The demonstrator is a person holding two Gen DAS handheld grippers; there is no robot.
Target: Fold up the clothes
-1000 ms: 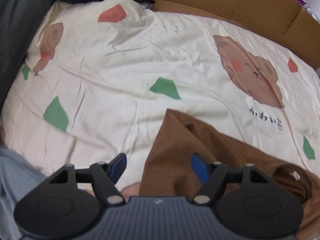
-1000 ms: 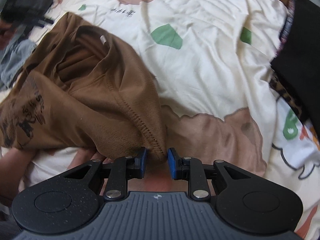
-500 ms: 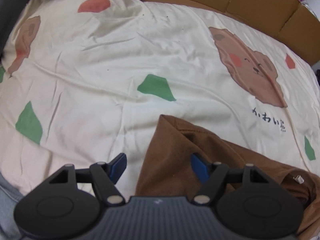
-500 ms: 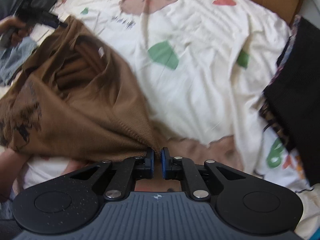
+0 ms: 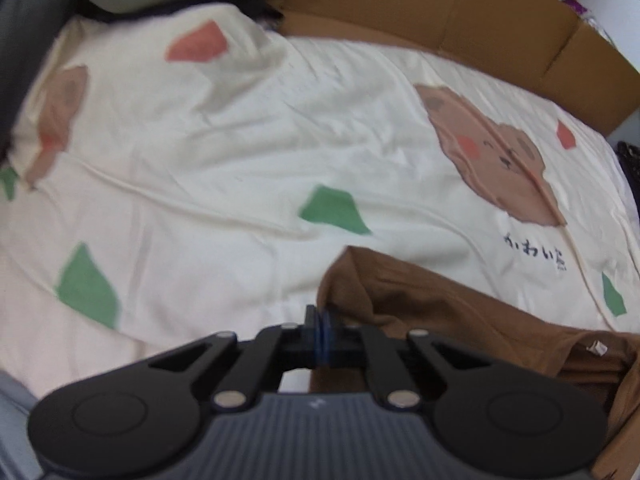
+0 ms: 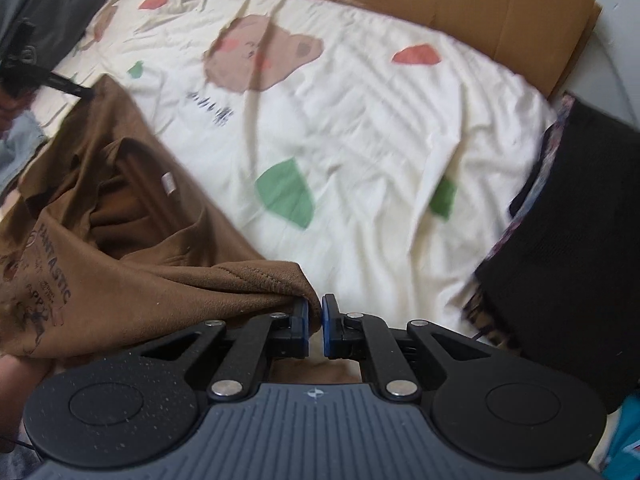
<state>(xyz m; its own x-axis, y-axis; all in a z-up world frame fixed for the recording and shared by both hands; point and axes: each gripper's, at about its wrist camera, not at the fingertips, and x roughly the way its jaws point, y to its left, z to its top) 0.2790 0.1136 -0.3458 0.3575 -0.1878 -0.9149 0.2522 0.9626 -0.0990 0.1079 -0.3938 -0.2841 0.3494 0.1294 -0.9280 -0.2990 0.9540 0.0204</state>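
Both tongs, left gripper (image 5: 320, 326) and right gripper (image 6: 315, 322), pinch corners of a crumpled brown cotton T-shirt (image 6: 120, 248) on a cream bear-print bedsheet (image 5: 248, 152).

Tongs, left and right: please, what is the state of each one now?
Left tongs: closed on an edge of the brown T-shirt.
Right tongs: closed on the hem of the same T-shirt.

The shirt (image 6: 132, 264) is showing brown with dark print; the cream sheet (image 5: 240, 152) is showing bears, green and red patches.
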